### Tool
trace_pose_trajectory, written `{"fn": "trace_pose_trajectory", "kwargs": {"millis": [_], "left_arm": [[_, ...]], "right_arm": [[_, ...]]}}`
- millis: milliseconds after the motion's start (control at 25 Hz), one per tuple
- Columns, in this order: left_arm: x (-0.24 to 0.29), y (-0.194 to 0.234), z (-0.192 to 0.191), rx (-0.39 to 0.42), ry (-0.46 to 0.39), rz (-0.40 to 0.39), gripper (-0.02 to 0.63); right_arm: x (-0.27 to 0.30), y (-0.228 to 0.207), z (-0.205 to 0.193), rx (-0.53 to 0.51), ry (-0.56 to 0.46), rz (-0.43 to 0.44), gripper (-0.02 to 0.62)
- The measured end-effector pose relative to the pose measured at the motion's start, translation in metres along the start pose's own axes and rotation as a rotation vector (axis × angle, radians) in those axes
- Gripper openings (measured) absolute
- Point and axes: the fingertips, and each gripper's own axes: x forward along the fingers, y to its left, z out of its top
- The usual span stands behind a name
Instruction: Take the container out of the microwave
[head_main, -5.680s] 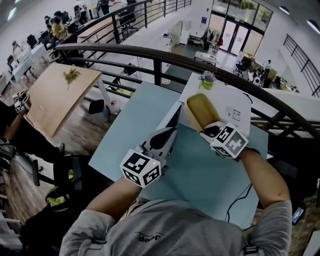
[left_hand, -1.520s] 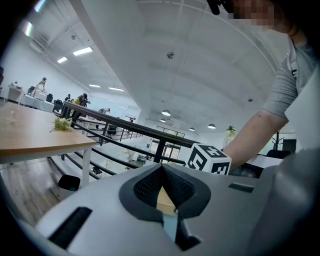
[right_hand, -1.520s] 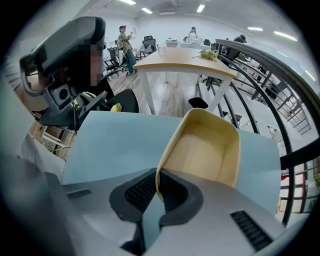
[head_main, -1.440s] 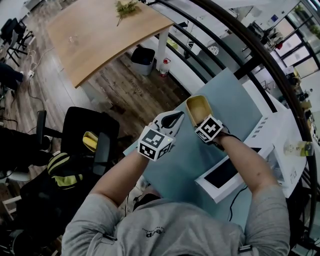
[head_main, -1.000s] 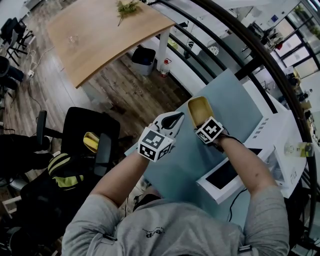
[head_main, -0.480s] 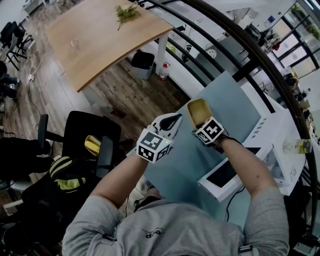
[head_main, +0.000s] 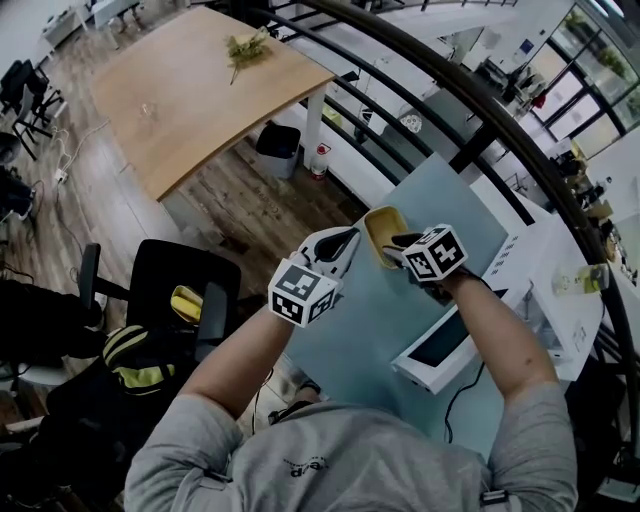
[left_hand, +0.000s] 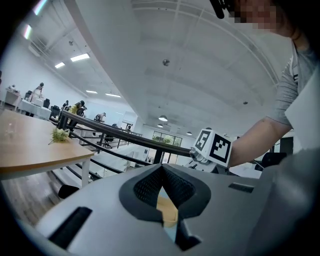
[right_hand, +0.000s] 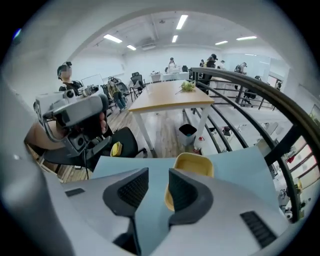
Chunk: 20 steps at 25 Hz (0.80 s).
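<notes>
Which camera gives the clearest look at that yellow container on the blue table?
The right gripper view: the yellow container appears large, its open top visible, though its near side is covered. The head view shows it small from above; the left gripper view shows only a sliver.

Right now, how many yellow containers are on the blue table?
1. The yellow container sits near the blue table's left edge, outside the microwave, whose inside is out of sight.
</notes>
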Motion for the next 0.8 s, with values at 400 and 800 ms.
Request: {"fn": "trace_pose_trajectory", "kwargs": {"millis": [400,800], "left_arm": [[-0.004,-0.061,0.067,0.048,-0.057,-0.048,0.015],[-0.010,-0.174,0.117,0.086,-0.114,-0.089,0.015]], "right_arm": [[-0.117,0.007,0.037,0.055,-0.306,-0.087,0.049],[-0.260,0.022,-0.004,0.060,-0.544,-0.176,0.018]]}}
